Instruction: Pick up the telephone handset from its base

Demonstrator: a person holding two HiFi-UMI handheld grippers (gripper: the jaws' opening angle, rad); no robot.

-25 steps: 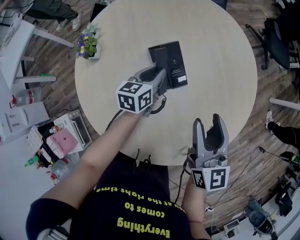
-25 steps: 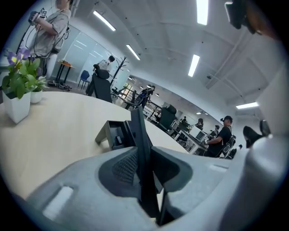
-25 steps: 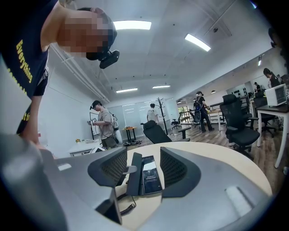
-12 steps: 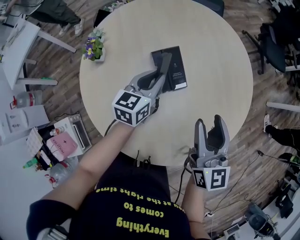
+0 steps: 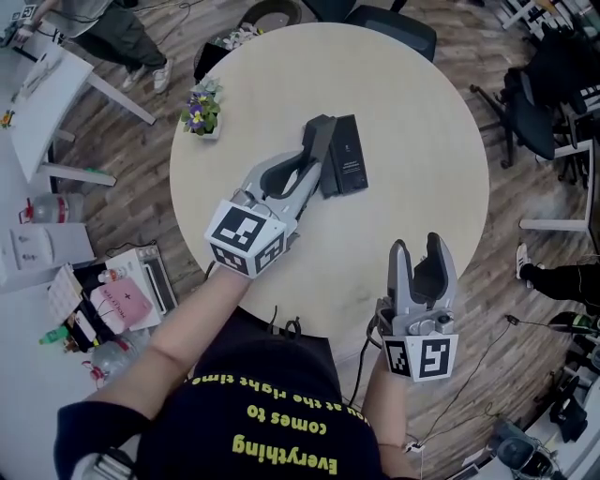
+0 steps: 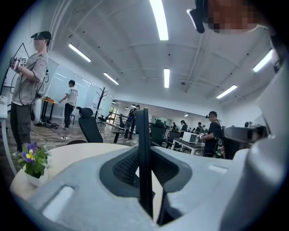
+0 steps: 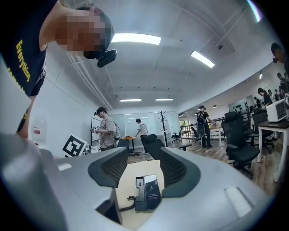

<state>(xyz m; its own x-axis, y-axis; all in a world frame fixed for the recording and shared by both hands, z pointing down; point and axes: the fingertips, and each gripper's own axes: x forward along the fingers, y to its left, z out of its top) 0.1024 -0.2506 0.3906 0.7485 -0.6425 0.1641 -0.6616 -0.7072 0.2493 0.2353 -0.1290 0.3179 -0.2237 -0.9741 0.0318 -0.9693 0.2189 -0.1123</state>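
Note:
My left gripper (image 5: 312, 167) is shut on the dark grey telephone handset (image 5: 317, 139) and holds it in the air over the left side of the black phone base (image 5: 346, 155). In the left gripper view the handset (image 6: 144, 153) stands edge-on as a thin dark bar pinched between the two jaws. My right gripper (image 5: 423, 255) hangs open near the table's front edge with nothing between its fingers. Through its jaws I see the base (image 7: 149, 193), with the coiled cord (image 7: 130, 199) lying at its left.
A small pot of purple and yellow flowers (image 5: 202, 112) stands at the left edge of the round pale table (image 5: 422, 122). Office chairs (image 5: 389, 21) (image 5: 534, 103) stand behind and to the right. Shelves with clutter (image 5: 103, 291) sit on the floor at left.
My left gripper has risen and carried the handset up off the base. The right gripper has hardly shifted in the picture.

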